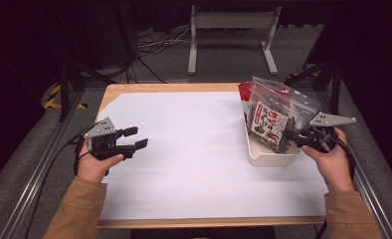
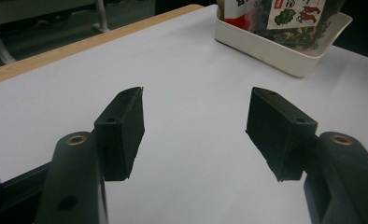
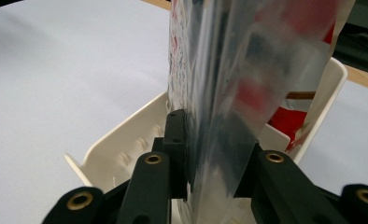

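My right hand-held gripper (image 3: 215,158) is clamped on the lower edge of the clear snack bag (image 1: 276,112), the plastic pinched flat between its two black jaws. The bag stands upright with its bottom in the white tray (image 1: 268,154) at the right side of the table (image 1: 184,149), and a second, red packet (image 1: 245,92) sits behind it in the same tray. I judge the step in hand to be setting this bag down into the tray, so I should keep the pinch firm, lower it straight between the tray walls, and let go only once the bag's bottom rests on the tray floor; the plastic is slick and could slide or tip forward over the low rim. My left hand-held gripper (image 1: 134,139) hangs over the bare white sheet at the left, jaws spread wide with nothing between them, well apart from the tray. Nothing lies between the two. Beyond the far table edge are cables and a grey stand (image 1: 231,37) on the floor, out of my way.
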Available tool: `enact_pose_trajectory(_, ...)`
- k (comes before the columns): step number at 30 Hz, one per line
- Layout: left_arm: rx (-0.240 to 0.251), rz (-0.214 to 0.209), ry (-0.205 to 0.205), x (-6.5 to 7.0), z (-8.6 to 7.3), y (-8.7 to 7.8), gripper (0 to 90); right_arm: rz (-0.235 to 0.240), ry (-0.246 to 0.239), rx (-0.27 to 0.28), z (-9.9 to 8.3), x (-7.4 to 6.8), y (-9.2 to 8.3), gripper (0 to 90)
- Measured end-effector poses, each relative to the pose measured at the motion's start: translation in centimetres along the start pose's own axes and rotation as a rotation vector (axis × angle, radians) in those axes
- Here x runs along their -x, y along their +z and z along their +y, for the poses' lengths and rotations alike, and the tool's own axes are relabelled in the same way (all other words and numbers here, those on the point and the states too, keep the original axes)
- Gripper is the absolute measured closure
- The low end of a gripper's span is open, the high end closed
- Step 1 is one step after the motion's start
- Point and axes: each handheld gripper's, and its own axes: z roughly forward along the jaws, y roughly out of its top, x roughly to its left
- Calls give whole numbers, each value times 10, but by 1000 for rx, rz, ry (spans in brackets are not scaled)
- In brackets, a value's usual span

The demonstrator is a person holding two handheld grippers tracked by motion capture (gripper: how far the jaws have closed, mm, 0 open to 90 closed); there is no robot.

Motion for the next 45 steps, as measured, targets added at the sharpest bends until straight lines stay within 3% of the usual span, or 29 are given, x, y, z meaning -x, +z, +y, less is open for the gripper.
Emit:
enact_pose_trajectory(15, -2, -3, -5, 0, 0, 2, 361, -17, 41, 20, -6, 3, 0, 714)
enact_pose_trajectory(24, 15, -12, -16, 1, 1, 1, 361, -76, 33, 64, -7, -1, -5, 547)
enact_pose_trajectory(30, 14, -19, -1, 7, 1, -3, 359, -91, 60, 105, -8, -6, -20, 396)
enact_pose_trajectory(34, 19, -27, 8, 11, 1, -7, 359, -101, 62, 104, -10, -11, -33, 370)
enact_pose_trajectory(45, 5, -35, 16, 25, -11, -14, 357, -112, 8, 73, -13, -31, -57, 327)
